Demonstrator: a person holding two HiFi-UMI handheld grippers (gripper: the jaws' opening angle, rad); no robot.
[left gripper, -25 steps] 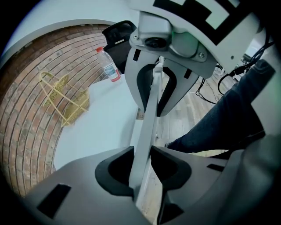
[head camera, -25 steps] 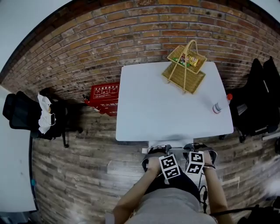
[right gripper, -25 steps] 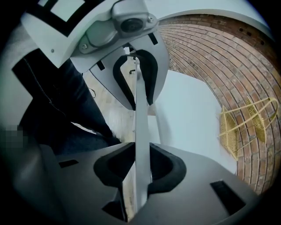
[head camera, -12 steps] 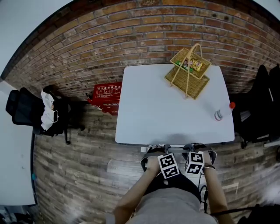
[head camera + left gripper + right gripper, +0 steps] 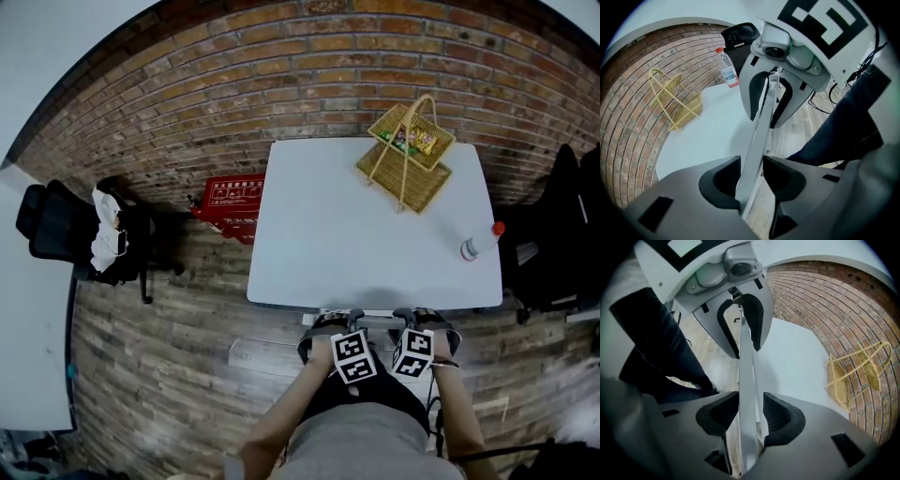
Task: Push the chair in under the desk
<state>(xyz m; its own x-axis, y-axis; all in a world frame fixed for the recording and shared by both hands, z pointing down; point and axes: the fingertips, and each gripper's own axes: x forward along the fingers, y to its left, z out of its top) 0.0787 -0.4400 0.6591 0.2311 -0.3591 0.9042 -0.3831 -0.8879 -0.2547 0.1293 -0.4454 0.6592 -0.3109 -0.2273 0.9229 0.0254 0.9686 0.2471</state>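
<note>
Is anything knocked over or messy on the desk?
Nothing looks knocked over. The bottle stands upright, though near the desk's right edge. The basket sits at the far corner, snacks inside. The only untidy bit is off the desk: a white cloth dumped over a black chair on the left.

The desk (image 5: 366,234) is white and flat. A yellow wicker basket (image 5: 405,150) with a tall handle sits on its far right corner. A clear plastic bottle (image 5: 476,242) with a red cap stands near the right edge, well apart from the basket. The rest of the desk top is bare.

The floor (image 5: 169,347) is made of gray-brown wood planks. A red box (image 5: 228,203) sits on it just left of the desk, by the brick wall (image 5: 281,75). Farther left stands a black office chair (image 5: 66,230) with a white cloth (image 5: 105,239) on it. Another black chair (image 5: 558,234) stands on the floor to the right of the desk.
</note>
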